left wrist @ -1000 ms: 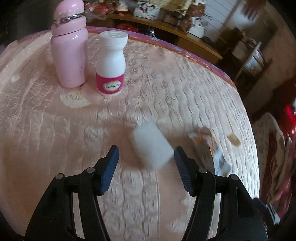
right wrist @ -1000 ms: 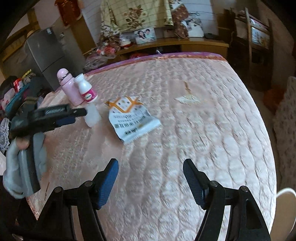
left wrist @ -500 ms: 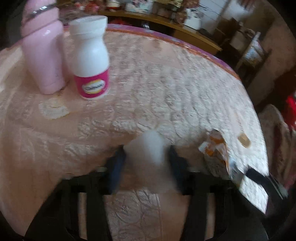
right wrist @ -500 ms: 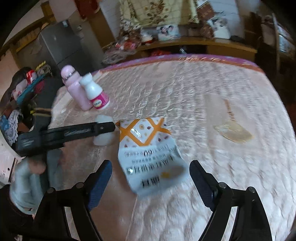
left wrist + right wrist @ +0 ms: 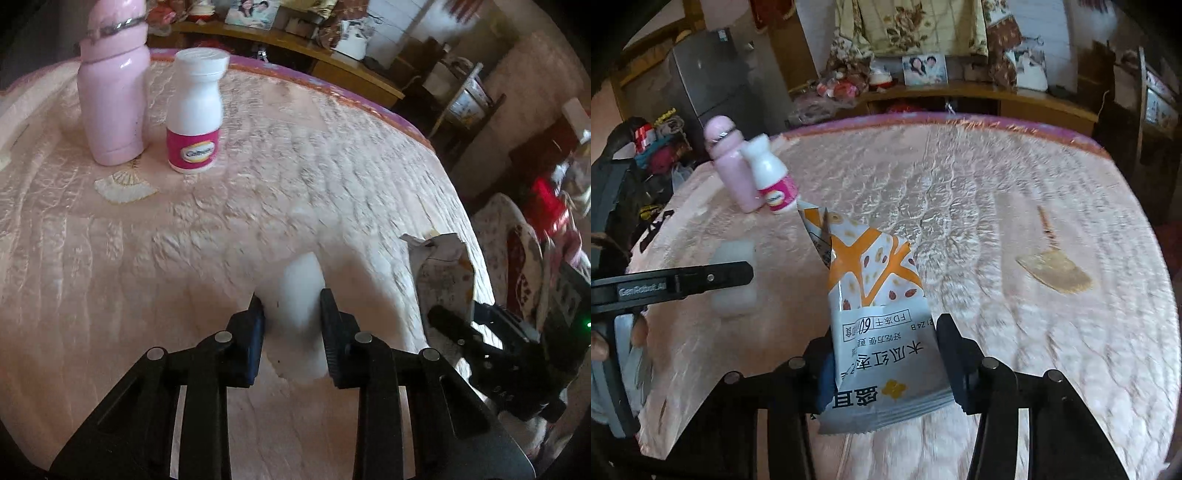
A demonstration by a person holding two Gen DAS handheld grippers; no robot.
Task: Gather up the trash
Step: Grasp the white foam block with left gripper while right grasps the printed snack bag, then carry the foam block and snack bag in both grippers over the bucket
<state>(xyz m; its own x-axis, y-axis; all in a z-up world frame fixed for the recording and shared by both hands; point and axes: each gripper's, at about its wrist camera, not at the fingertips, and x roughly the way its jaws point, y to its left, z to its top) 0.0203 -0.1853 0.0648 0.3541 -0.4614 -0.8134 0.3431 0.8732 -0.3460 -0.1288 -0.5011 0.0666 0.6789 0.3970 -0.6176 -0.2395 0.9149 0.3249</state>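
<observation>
Left gripper point(image 5: 291, 314) is pinching a squashed white plastic cup point(image 5: 301, 295) on the pink quilted bed point(image 5: 258, 177), its jaws having just closed onto it. Right gripper point(image 5: 886, 354) is clamping an opened orange-and-white snack packet point(image 5: 875, 295), jaws likewise just closed, the packet lifting just beside the cup. Beyond the cup, a pink flask point(image 5: 110, 92) and a white supplement bottle point(image 5: 195, 110) are standing upright, capped, contents hidden.

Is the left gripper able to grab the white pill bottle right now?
Probably not yet: the left gripper is shut on a squashed white cup, and the white pill bottle stands farther off beside the pink flask.
</observation>
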